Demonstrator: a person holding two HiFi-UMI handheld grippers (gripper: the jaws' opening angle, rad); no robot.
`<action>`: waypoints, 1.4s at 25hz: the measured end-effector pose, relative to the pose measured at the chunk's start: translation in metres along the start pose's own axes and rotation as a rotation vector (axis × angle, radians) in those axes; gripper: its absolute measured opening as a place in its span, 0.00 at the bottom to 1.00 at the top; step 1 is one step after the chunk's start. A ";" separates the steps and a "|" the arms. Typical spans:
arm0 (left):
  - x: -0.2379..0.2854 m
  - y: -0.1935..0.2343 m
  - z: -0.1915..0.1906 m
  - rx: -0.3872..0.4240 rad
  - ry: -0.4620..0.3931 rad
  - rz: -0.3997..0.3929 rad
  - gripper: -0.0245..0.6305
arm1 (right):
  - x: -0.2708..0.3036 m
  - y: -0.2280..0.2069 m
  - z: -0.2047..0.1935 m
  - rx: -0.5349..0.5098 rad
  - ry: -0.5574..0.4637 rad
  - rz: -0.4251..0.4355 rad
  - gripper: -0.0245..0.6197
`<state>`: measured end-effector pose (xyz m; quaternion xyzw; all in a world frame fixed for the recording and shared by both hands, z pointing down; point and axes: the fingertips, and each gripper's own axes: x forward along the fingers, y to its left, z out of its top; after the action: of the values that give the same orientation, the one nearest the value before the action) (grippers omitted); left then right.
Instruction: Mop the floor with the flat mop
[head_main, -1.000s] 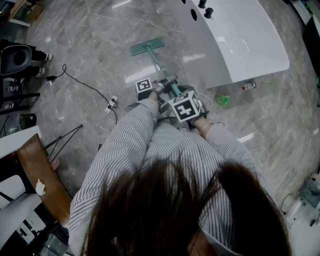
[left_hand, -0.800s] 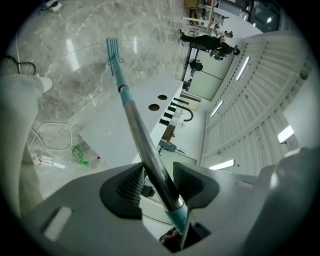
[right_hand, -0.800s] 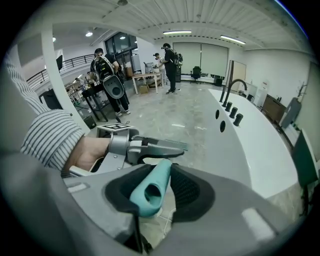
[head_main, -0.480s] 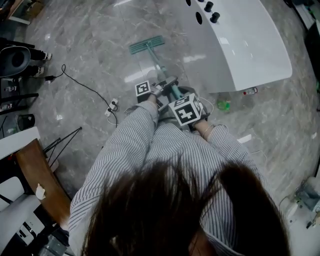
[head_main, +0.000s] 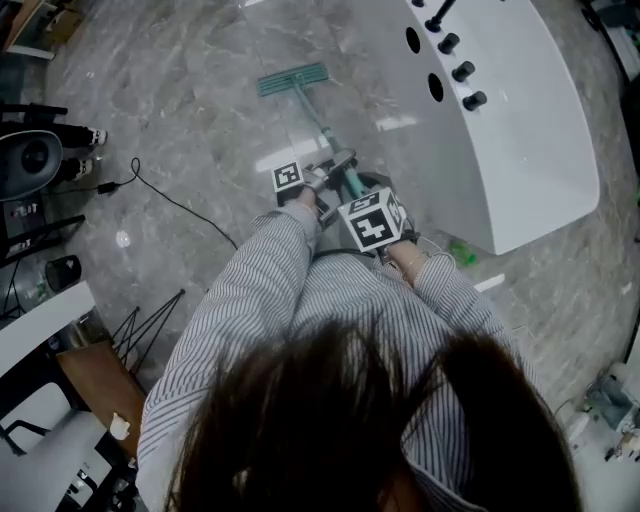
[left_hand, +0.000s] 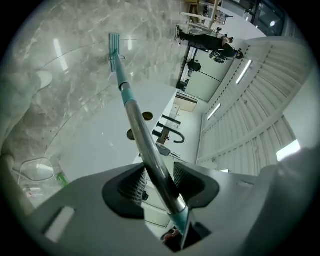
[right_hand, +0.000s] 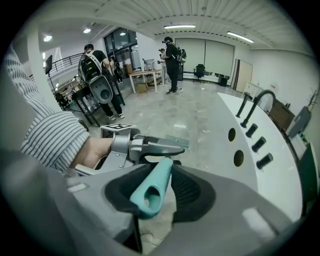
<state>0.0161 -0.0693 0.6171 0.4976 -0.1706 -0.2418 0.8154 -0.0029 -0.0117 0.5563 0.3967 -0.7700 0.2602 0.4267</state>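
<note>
A flat mop with a teal head lies on the grey marble floor ahead of me; its pole runs back to my hands. In the left gripper view the metal pole passes between the jaws and the mop head shows far off. My left gripper is shut on the pole. My right gripper is shut on the teal handle end, just behind the left gripper.
A long white counter with black pegs stands right of the mop. A black cable trails on the floor at left, beside stands and chairs. A green bottle lies under the counter's edge. People stand far back.
The view has swung: the white counter now sits closer and more upright at right, the cable and floor socket slid left. Both grippers keep their hold; the mop head sits slightly farther forward.
</note>
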 end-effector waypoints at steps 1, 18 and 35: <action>0.007 -0.013 0.024 0.003 -0.008 0.004 0.31 | 0.013 -0.007 0.024 -0.007 0.005 0.003 0.24; 0.132 -0.160 0.308 0.098 0.046 0.144 0.32 | 0.168 -0.137 0.313 0.109 -0.030 0.027 0.22; 0.110 -0.115 0.256 0.078 0.028 0.126 0.31 | 0.148 -0.115 0.243 0.085 0.006 0.012 0.22</action>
<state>-0.0521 -0.3625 0.6328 0.5204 -0.1993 -0.1760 0.8115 -0.0638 -0.3120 0.5699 0.4091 -0.7592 0.2963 0.4104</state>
